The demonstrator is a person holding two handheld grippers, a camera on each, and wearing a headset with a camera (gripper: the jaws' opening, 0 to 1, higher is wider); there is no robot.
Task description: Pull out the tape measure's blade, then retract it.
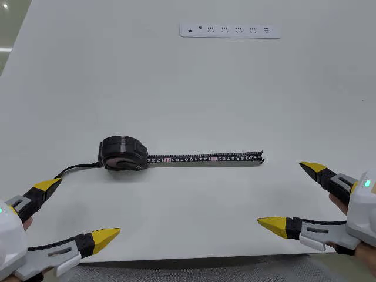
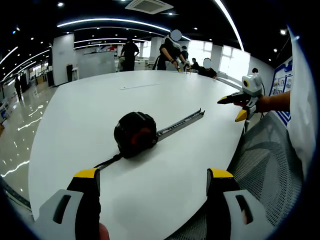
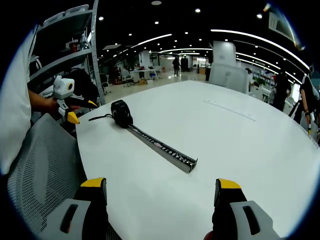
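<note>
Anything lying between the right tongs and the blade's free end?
Nothing: only bare table separates the right tongs from the blade end, in the head and right gripper views.

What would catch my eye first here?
A black tape measure lies on the white table, its blade pulled out to the right. The yellow-tipped left gripper and right gripper hang open near the front edge, either side of it. A power strip lies at the far side.
</note>
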